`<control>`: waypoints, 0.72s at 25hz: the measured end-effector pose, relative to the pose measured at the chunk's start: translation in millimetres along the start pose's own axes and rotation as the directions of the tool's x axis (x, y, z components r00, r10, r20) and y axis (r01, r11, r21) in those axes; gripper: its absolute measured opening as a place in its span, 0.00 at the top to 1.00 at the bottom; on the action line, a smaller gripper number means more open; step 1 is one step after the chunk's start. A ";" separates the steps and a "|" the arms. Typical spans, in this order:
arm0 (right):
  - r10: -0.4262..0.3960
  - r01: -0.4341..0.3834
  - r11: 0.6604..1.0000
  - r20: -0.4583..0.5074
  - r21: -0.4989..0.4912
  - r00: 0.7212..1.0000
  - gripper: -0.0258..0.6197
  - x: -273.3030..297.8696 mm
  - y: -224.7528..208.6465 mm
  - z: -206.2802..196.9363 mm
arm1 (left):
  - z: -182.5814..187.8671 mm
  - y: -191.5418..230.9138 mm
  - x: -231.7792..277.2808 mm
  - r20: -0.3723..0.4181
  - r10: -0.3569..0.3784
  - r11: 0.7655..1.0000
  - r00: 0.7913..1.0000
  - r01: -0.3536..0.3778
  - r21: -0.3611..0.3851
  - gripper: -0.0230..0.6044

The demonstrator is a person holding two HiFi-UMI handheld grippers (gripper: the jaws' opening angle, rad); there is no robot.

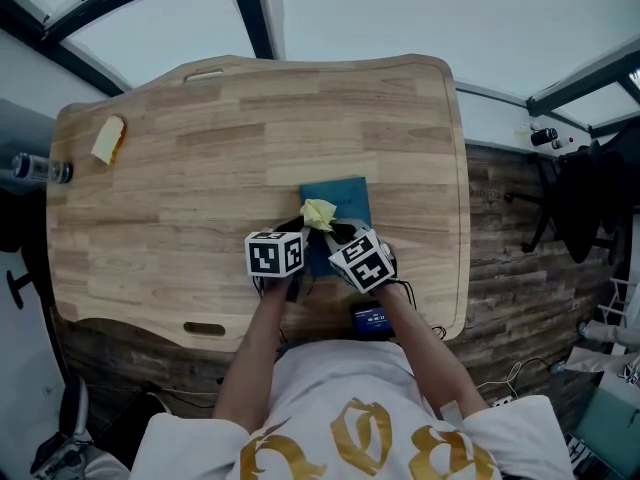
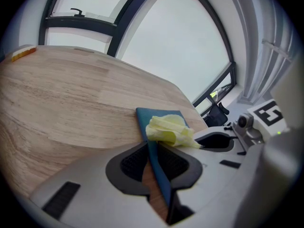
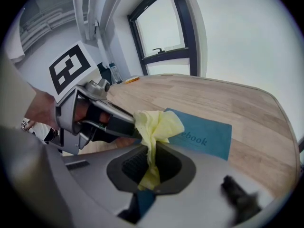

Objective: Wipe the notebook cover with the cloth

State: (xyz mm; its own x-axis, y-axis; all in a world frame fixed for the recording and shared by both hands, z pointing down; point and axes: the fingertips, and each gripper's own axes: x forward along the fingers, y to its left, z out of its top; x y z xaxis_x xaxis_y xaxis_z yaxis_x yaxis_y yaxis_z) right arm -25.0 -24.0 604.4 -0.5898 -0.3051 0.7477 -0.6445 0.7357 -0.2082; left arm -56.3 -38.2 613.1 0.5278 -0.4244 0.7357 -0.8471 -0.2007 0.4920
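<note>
the notebook (image 1: 345,198) lies toward the table's (image 1: 180,168) near right side, and the left gripper (image 2: 154,163) is clamped on its near edge. the right gripper (image 3: 151,164) pinches the yellow cloth (image 3: 156,125) tight — it sits bunched on the cover.

Place: office-type workroom.
Bench: pale wood-plank desktop (image 1: 150,218) with rounded corners and a cut-out slot at its near and far edges, like a desk.
Windows: large panes (image 1: 350,13) in dark frames, right behind the bench.
Floor: dark wood-look planks (image 1: 510,298).
Seating: black office chair (image 2: 219,112) by the window.
Clutter: loose cables (image 1: 495,380) on the floor; bottle (image 1: 40,169) at the bench's left end.
</note>
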 end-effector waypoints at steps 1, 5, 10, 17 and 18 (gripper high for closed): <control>0.002 -0.002 1.000 0.003 0.003 1.000 0.90 -1.2 0.9 -0.9 | 0.1 -0.2 0.1 0.003 0.002 1.000 1.000 -0.002 0.003 0.85; 0.008 -0.008 1.000 0.006 0.005 1.000 0.90 -5.3 8.0 -7.9 | -1.3 1.2 0.3 0.004 0.007 1.000 1.000 -0.007 0.005 0.84; 0.011 -0.010 1.000 -0.024 0.009 1.000 0.90 -11.6 18.4 -21.5 | -0.7 0.4 0.5 0.003 0.003 1.000 1.000 -0.003 -0.002 0.85; 0.042 -0.042 0.999 -0.056 0.017 0.998 0.90 -14.9 33.4 -35.2 | -0.1 0.5 -0.2 0.004 -0.002 1.000 1.000 0.002 0.000 0.85; 0.050 -0.049 0.999 -0.061 0.016 0.997 0.90 -15.9 35.9 -36.0 | 1.5 0.1 -1.0 0.007 -0.003 1.000 1.000 0.003 0.001 0.85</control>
State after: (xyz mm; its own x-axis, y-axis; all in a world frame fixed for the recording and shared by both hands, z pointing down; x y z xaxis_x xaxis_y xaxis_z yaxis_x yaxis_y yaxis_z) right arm -21.3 29.1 607.8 -0.5909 -0.2305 0.7731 -0.6224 0.7400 -0.2551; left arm -57.0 -39.1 611.7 0.5298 -0.4299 0.7311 -0.8457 -0.2029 0.4936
